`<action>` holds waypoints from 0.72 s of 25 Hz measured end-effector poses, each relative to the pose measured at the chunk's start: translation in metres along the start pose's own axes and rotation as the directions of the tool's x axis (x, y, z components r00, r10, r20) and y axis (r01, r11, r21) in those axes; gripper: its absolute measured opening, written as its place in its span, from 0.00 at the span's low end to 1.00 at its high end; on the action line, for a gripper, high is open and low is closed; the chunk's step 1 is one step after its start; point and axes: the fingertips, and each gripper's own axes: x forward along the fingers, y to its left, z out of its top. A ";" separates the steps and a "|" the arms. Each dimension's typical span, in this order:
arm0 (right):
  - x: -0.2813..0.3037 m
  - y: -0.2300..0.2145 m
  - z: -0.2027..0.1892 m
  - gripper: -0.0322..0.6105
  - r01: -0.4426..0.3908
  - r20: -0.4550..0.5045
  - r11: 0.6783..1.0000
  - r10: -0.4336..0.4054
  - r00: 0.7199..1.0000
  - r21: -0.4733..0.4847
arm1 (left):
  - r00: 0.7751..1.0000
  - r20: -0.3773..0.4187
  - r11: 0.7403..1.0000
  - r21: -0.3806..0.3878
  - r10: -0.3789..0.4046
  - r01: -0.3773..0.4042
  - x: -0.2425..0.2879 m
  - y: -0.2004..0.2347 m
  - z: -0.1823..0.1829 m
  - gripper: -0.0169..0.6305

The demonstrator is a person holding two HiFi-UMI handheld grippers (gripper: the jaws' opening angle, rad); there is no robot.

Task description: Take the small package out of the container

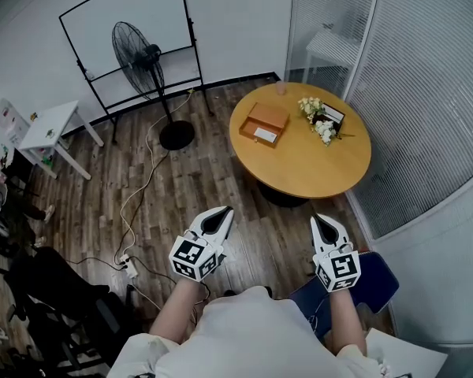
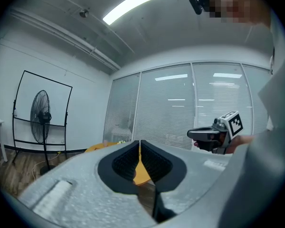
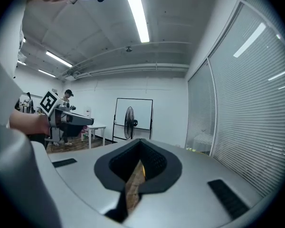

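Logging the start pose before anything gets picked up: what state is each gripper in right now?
Left gripper: closed, nothing between its jaws.
Right gripper: closed, nothing between its jaws.

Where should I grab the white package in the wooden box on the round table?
Probably from straight above, pinching the white package across its narrow width: it lies flat in the shallow wooden box, toward the near side, so the box rim would likely block a sideways approach.

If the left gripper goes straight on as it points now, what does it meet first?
Free at first. The left gripper aims toward the round table, perhaps passing above it.
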 end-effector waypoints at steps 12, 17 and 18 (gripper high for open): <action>0.000 -0.012 -0.018 0.05 -0.038 -0.027 0.999 0.038 0.999 0.002 | 1.000 -0.028 1.000 -0.007 0.010 -0.010 0.017 -0.013 -0.008 0.20; 0.001 -0.027 -0.025 0.05 -0.046 -0.025 0.999 0.046 0.999 0.023 | 0.999 -0.031 0.999 -0.014 0.040 -0.040 0.029 -0.016 -0.011 0.23; 0.001 -0.031 -0.027 0.05 -0.050 -0.024 0.998 0.050 0.998 0.023 | 0.998 -0.030 0.999 -0.014 0.049 -0.049 0.032 -0.016 -0.011 0.23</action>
